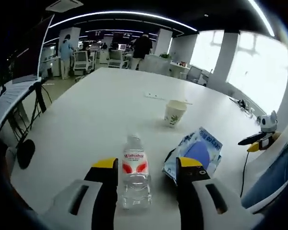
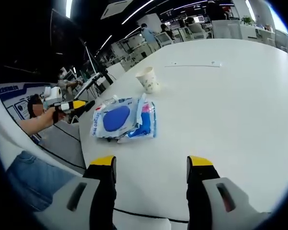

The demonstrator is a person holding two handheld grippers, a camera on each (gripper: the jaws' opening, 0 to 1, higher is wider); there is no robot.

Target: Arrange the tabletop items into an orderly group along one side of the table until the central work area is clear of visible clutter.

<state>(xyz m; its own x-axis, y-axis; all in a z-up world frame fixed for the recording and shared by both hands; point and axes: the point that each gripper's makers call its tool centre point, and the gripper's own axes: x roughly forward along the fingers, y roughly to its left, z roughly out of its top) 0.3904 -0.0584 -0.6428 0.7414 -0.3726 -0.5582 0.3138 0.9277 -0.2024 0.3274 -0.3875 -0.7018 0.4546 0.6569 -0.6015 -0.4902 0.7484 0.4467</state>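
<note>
A clear water bottle (image 1: 134, 172) with a red and white label stands upright on the white table (image 1: 86, 120) between the jaws of my left gripper (image 1: 148, 163). That gripper is open, with a gap left on the bottle's right side. A blue wipes packet (image 1: 198, 152) lies flat just right of the bottle, beside the right jaw. Farther out stands a paper cup (image 1: 174, 113). My right gripper (image 2: 151, 163) is open over the bare table (image 2: 230, 110) with nothing between its fingers; the wipes packet (image 2: 125, 118) and the cup (image 2: 148, 79) lie ahead to its left.
A thin white strip (image 1: 156, 97) (image 2: 192, 64) lies beyond the cup. A seated person at the table's edge holds a yellow-tipped tool (image 2: 72, 106) (image 1: 259, 138). A dark cable (image 1: 244, 167) hangs off the table's edge. Desks, chairs and standing people fill the room behind.
</note>
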